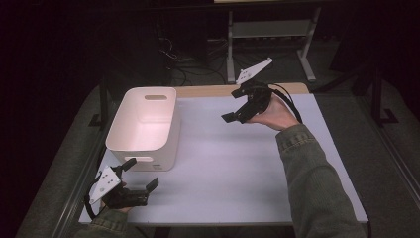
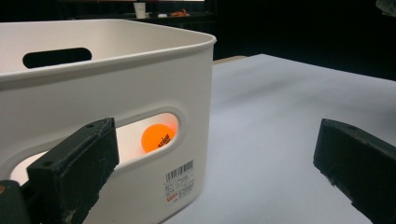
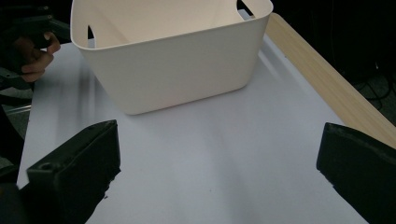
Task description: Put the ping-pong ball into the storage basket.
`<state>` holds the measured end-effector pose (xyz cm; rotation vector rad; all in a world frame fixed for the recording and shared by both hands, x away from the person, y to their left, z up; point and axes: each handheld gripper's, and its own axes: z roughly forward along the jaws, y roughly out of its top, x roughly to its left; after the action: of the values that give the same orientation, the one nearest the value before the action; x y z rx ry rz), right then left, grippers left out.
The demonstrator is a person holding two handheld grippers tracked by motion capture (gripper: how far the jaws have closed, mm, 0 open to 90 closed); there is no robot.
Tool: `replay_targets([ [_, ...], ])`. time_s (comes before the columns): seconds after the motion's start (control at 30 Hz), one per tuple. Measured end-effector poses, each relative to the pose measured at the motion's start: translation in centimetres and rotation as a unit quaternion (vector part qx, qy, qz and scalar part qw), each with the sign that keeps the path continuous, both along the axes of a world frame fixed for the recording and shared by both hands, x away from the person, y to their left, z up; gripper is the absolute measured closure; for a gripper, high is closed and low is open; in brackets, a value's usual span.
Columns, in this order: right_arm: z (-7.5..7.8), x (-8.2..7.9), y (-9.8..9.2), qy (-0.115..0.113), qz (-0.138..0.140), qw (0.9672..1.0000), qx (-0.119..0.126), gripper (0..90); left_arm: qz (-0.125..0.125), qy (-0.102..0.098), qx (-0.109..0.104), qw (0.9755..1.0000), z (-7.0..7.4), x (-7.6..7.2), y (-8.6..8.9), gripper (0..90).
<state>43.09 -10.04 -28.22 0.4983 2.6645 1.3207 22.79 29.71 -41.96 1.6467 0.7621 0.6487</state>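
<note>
Currently my left gripper [image 1: 140, 176] sits wide open and empty beside the white bin [image 1: 143, 126], through whose handle slot an orange ping-pong ball [image 2: 158, 137] shows inside. Right gripper [image 1: 236, 106]: also open, empty. I judge the ball light, smooth, crushable; grip across its middle gently.

Bin: a white plastic bin [image 2: 107, 88] takes up the left half of the frame, its rounded corner near the centre.
Upper handle slot: a dark oval cut-out at the upper left, in the far wall.
Lower handle slot: a long opening in the near wall, lower left, partly behind the left jaw.
Ball: an orange ball [image 2: 158, 138] with dark print shows through that lower slot, inside the bin.
Label: a barcode sticker [image 2: 180, 180] sits on the near wall, below the slot.
Table: a pale tabletop [image 2: 275, 116] fills the right half.
Left gripper [image 2: 215, 172]: two black jaws rise from the bottom corners, spread wide, nothing between them.
</note>
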Motion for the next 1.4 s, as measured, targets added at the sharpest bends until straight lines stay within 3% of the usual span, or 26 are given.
replay_targets([
  [0.47,-0.9,-1.2,-1.4,-0.010,-0.010,0.9999,-0.002,0.0,0.000,-0.002,-0.001,1.0000,0.1,-0.1,0.1,0.0],
  [1.4,-3.6,-3.6,-6.0,-0.006,-0.062,0.9976,0.031,0.0,0.003,-0.005,-0.004,1.0000,0.2,-0.2,0.2,0.0],
])
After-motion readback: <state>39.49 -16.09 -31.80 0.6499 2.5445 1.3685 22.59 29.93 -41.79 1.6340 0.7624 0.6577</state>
